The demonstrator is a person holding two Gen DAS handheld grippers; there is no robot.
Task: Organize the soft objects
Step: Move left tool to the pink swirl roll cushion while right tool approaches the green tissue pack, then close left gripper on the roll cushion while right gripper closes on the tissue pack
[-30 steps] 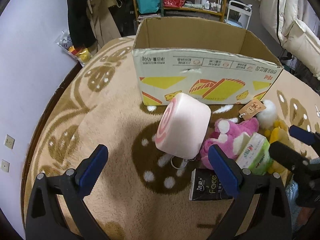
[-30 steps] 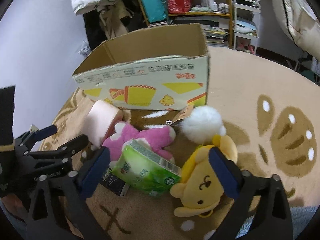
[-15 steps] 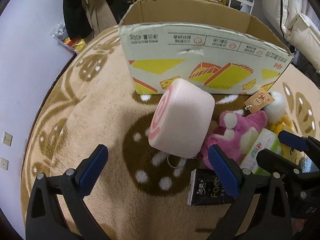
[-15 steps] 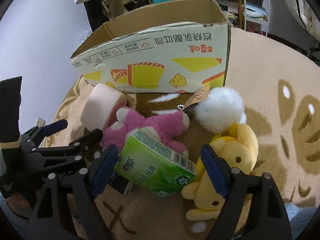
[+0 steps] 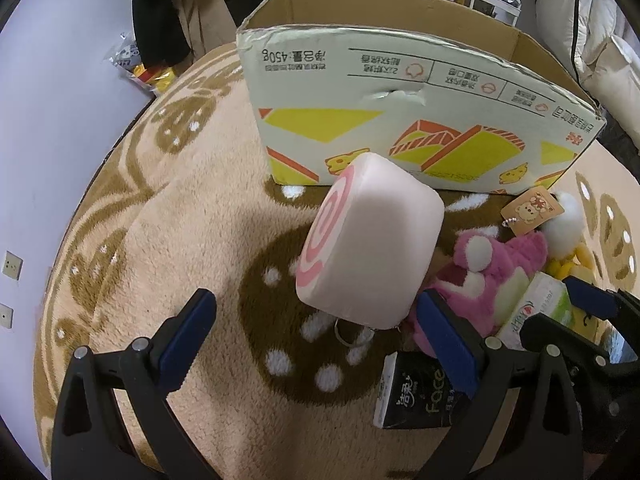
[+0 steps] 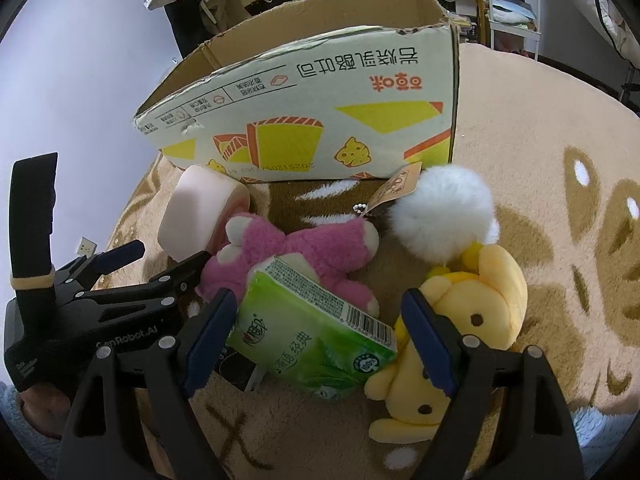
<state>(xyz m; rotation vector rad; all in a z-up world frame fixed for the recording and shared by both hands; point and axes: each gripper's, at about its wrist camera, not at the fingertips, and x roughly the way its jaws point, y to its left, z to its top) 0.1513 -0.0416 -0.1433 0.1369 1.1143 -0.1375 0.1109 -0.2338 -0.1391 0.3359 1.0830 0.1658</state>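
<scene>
Soft objects lie on the rug (image 5: pixel 192 216) before the cardboard box (image 5: pixel 400 120) — pink roll cushion (image 5: pixel 368 256), pink plush (image 6: pixel 296 256), green tissue pack (image 6: pixel 312 340), yellow plush (image 6: pixel 476 320). Box interior is not visible. Left gripper (image 5: pixel 316 344) and right gripper (image 6: pixel 316 340) — jaws apart, the right astride the tissue pack.

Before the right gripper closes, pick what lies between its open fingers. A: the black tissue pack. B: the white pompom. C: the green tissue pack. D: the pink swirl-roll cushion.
C: in the right wrist view the green tissue pack lies between the open fingers of the right gripper, resting against the pink plush.
</scene>
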